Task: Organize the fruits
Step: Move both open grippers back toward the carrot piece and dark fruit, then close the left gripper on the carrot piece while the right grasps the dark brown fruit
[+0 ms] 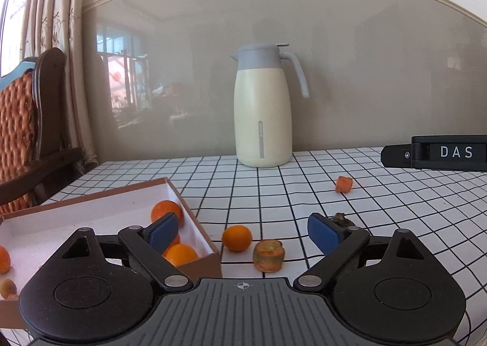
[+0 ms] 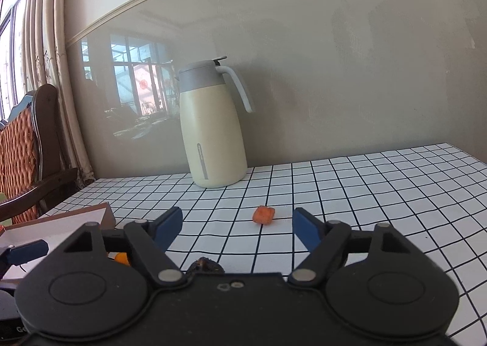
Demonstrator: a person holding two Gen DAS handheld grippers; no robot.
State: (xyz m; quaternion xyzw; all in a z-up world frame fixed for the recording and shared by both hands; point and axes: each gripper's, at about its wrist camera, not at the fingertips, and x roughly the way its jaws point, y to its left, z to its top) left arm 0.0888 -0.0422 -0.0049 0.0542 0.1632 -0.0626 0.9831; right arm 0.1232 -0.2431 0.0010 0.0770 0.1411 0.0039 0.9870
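Here the biggest task thing is the cardboard box (image 1: 194, 218), at about eight o'clock in the left wrist view, low-walled, light and easily shoved, so it is best left alone. It already holds several oranges (image 1: 166, 209). Next comes a loose orange (image 1: 236, 238) on the checked tablecloth (image 1: 395, 193), just outside the box's near corner at about six o'clock: round, firm, smooth-skinned, likely to roll, so I would pinch it across its widest middle. Touching or just beside it lies a cut carrot chunk (image 1: 268, 259), stiff, best gripped on its curved sides. Smallest is the carrot piece (image 2: 263, 214) at twelve o'clock ahead of the right gripper (image 2: 236, 228). Both the left gripper (image 1: 243, 235) and the right stand open, holding nothing.
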